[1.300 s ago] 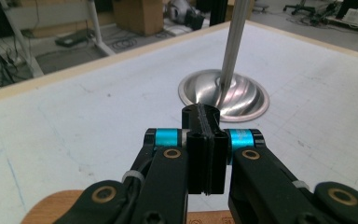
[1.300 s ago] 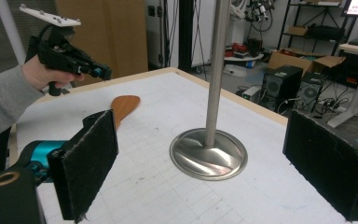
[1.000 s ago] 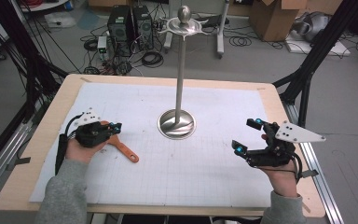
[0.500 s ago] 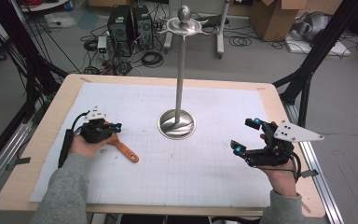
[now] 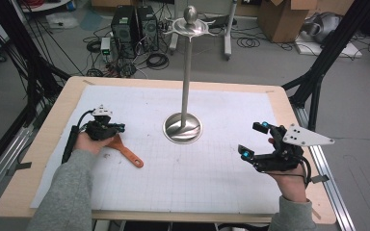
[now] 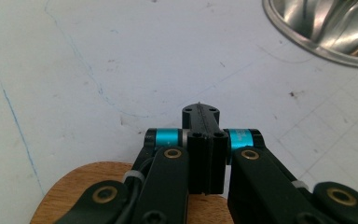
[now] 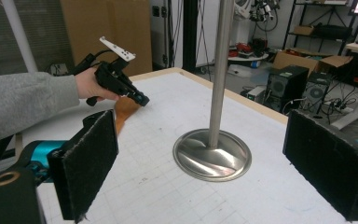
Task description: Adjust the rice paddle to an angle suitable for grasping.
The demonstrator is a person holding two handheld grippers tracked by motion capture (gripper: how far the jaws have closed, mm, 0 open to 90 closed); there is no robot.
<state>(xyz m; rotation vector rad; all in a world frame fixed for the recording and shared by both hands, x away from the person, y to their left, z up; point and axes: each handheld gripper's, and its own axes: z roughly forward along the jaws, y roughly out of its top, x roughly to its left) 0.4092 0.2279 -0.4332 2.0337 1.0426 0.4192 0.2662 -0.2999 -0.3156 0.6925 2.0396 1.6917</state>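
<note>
A wooden spatula [image 5: 125,150] lies on the white gridded mat at the left, its handle pointing toward the near right. My left gripper [image 5: 119,128] hovers over the spatula's broad end [image 6: 86,179] with its jaws pressed together and nothing between them [image 6: 200,114]. A tall metal stand [image 5: 187,82] with a round base [image 7: 212,156] rises from the middle of the table. My right gripper [image 5: 253,140] is at the right side, open and empty. Its black pads [image 7: 91,156] frame the stand's base from a distance. The left gripper [image 7: 121,81] and the spatula [image 7: 123,109] appear beyond.
The white gridded mat [image 5: 212,183] covers the wooden table [image 5: 43,144]. The stand's base [image 6: 326,28] lies ahead and to the right of the left gripper. Black frame struts, computers, cables and cardboard boxes stand on the floor beyond the table.
My left gripper has shifted a little away from the person, staying over the spatula's broad end. The spatula and the right gripper have not moved.
</note>
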